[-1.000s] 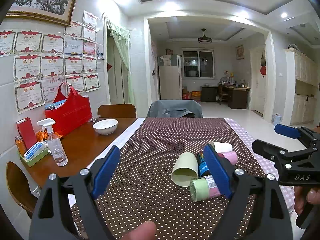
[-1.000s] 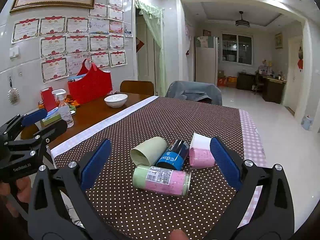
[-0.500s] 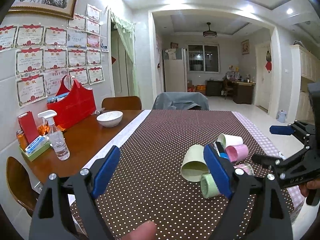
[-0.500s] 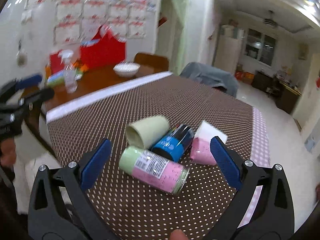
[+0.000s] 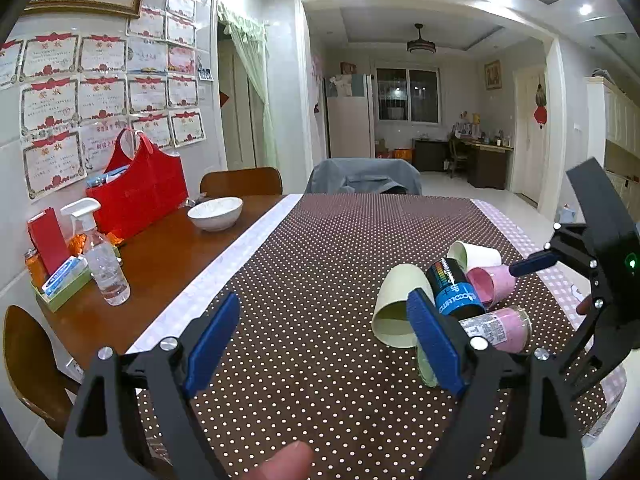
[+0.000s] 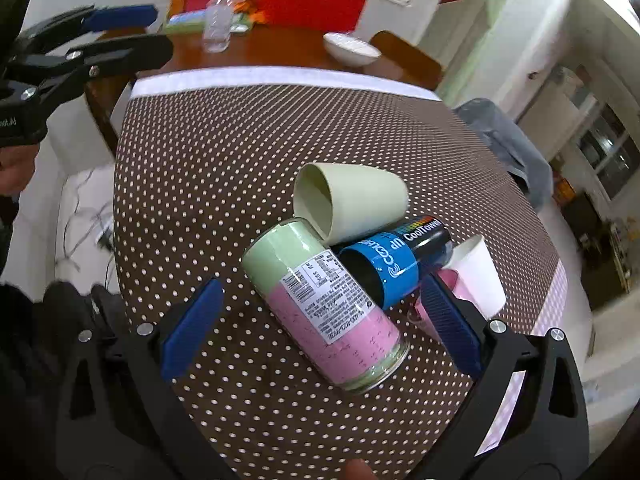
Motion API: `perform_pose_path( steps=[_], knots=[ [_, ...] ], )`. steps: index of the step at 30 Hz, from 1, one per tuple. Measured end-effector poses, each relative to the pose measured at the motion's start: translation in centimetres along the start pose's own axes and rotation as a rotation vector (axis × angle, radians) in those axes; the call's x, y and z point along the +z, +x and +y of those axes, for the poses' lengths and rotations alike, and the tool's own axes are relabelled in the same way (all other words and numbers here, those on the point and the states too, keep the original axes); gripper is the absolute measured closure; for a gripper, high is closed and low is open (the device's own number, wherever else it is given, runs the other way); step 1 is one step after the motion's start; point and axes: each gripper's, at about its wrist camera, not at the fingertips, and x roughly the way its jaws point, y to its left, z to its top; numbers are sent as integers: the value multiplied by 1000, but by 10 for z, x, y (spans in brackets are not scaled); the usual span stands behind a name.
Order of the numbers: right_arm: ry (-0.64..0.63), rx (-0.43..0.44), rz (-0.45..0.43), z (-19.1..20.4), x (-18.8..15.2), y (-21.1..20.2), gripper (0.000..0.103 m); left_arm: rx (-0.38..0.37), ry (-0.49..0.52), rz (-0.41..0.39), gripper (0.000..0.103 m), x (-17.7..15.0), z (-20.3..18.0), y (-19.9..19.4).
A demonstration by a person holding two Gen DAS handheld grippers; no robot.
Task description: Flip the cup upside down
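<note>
Big brown polka-dot tablecloth covers the table. Four cups lie on their sides in a touching cluster at the near right: pale green cup, green-and-pink labelled cup, blue-and-black cup, pink-and-white cup. Right gripper hangs released above them, left gripper spread wide, both holding nothing.

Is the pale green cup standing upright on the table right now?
No, the pale green cup lies on its side on the dotted tablecloth, open mouth facing sideways.
</note>
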Motion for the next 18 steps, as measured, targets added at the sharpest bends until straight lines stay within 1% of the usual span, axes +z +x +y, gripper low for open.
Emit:
perform_pose_path(
  steps=[1,3,5,8,9,11,12,17,18],
  knots=[
    [-27,22,20,-1,2,4,6,-5,0,8,19,-1,0,3],
    [-71,42,54,-3,7,12,6,-10,1,19,19,-3,0,8],
    [-143,56,98,-3,10,18,6,-16,9,38,19,-5,-1,14],
    [-200,122,151,-5,18,27,6,-18,12,60,19,-8,2,22],
    [-230,141,182,-5,21,33,6,-19,9,68,19,-9,3,25],
    [-281,153,233,-2,24,44,7,-19,1,80,19,-11,5,30],
    [-300,157,252,-1,24,48,11,-19,0,85,19,-11,6,31],
    [-387,187,365,5,26,74,18,-28,-3,120,19,-18,8,42],
    [-409,187,376,7,26,77,19,-27,-4,124,19,-20,8,43]
  ],
)
